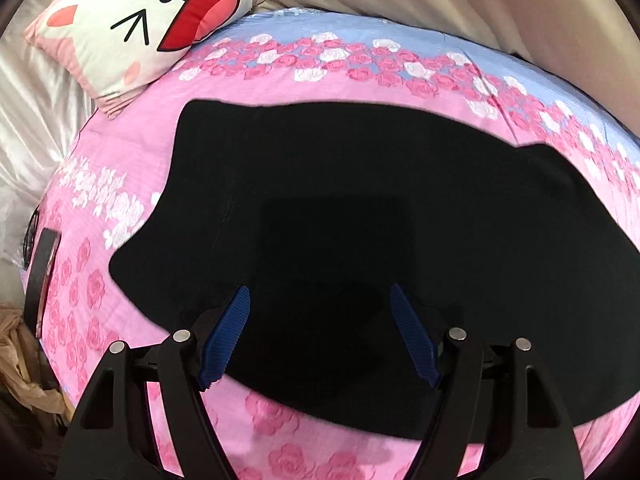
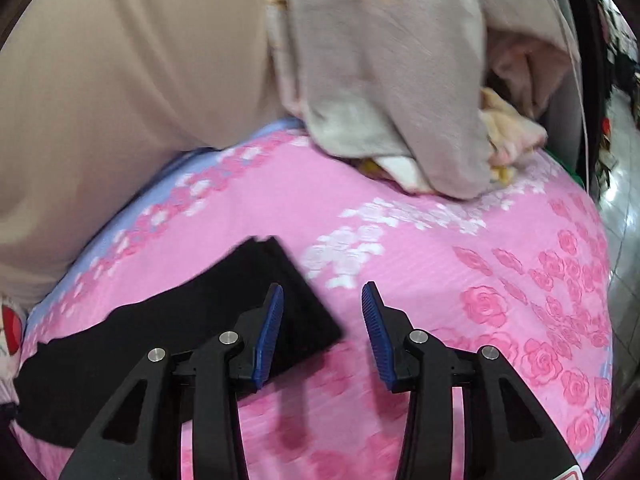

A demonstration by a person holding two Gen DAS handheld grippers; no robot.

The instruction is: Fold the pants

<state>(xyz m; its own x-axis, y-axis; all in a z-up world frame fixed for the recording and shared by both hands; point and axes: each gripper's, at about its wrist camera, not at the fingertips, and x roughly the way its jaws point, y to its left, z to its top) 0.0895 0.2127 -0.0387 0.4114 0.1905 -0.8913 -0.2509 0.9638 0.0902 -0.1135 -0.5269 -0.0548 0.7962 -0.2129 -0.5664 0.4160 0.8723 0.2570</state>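
Observation:
The black pants (image 1: 360,208) lie flat across the pink rose-print bed cover (image 1: 100,280), stretching from left to right. My left gripper (image 1: 320,300) is open and empty, hovering over the near middle of the pants. In the right wrist view one end of the pants (image 2: 224,296) lies at the lower left, its straight edge running diagonally. My right gripper (image 2: 322,300) is open and empty, above the cover just right of that end; its left finger overlaps the pants' edge.
A white cat-face pillow (image 1: 140,24) lies at the far left corner. A pile of grey and beige clothes (image 2: 392,92) sits at the far right of the bed. A beige curtain (image 2: 120,100) hangs behind. A dark flat object (image 1: 40,276) lies at the left edge.

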